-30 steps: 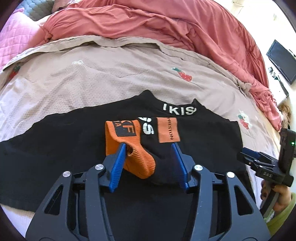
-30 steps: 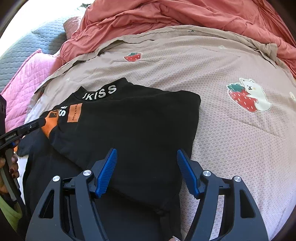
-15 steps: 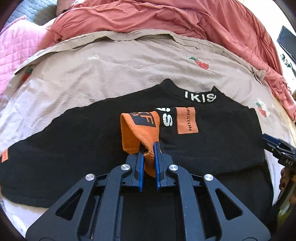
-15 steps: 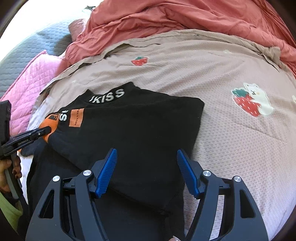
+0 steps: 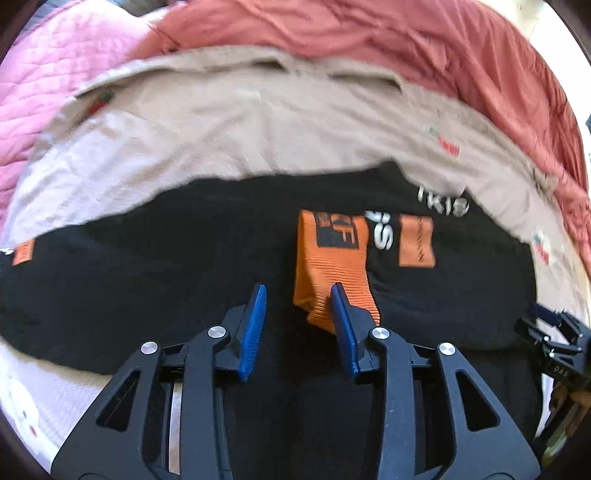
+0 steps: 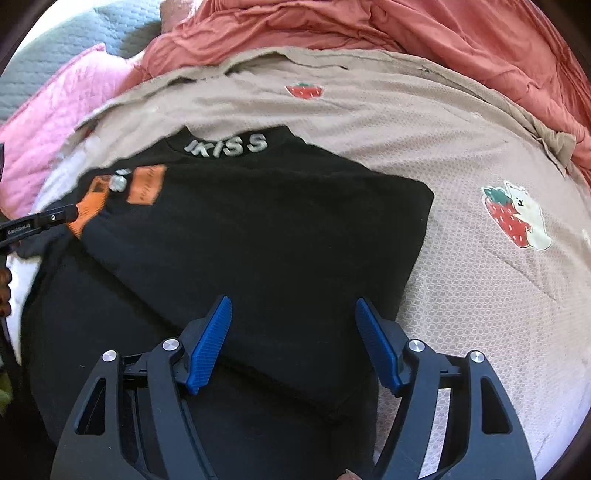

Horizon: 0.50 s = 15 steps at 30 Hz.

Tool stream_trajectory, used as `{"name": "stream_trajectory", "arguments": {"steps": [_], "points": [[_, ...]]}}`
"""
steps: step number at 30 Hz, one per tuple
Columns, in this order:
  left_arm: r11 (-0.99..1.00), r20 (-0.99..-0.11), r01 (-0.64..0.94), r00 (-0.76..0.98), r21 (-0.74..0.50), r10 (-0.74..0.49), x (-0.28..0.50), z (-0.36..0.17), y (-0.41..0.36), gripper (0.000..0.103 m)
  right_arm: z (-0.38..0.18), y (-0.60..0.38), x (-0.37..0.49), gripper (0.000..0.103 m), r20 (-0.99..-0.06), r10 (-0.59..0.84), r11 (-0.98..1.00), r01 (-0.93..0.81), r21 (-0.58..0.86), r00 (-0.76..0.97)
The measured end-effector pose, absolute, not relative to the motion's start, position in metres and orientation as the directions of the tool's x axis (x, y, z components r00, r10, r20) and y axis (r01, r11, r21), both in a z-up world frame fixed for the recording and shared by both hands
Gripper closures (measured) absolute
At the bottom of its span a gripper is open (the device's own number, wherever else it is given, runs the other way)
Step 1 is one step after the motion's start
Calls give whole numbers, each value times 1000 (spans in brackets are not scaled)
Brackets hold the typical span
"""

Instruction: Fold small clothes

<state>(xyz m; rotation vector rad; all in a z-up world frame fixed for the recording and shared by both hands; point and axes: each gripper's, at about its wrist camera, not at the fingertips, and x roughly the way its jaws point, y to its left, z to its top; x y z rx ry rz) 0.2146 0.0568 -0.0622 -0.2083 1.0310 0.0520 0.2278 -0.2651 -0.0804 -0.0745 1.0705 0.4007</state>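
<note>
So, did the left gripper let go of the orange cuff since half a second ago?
Yes: the left gripper has just been opening; the orange cuff lies beside its right pad.

Black top [image 6: 258,236], orange cuff [image 5: 332,266]; beige strawberry-print sheet [image 6: 424,122]

One black top [image 6: 258,236], two grippers [image 5: 295,325] [image 6: 291,343], one beige sheet [image 6: 461,155], one red duvet [image 6: 443,33].

Both views are lit by bright daylight, and the upper corners are washed out to white. The left wrist view is smeared by motion blur, mostly on the lettering. Straight lines are bent near the dark round fisheye border.
</note>
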Motion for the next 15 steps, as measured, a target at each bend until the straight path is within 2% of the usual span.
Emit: {"name": "stream_trajectory", "arguments": {"steps": [2,6,10,12,15], "points": [[982,-836,-130,547,-135,-42,207,-49,50,74,-74,-263,226,35,-849,319,917,-365,163,422],[992,-824,-27,560,-127,-90,204,-40,16,73,-69,-251,221,35,-837,353,897,-407,175,418],[997,-871,10,486,-76,-71,213,-68,-13,63,-81,-240,217,35,-866,319,891,-432,137,384],[997,-903,-26,427,-66,-49,220,-91,-12,62,-87,-240,218,35,-877,308,893,-429,134,367],[995,-897,-45,438,-84,-56,222,-98,-9,62,-91,-240,219,34,-881,307,893,-430,135,361]]}}
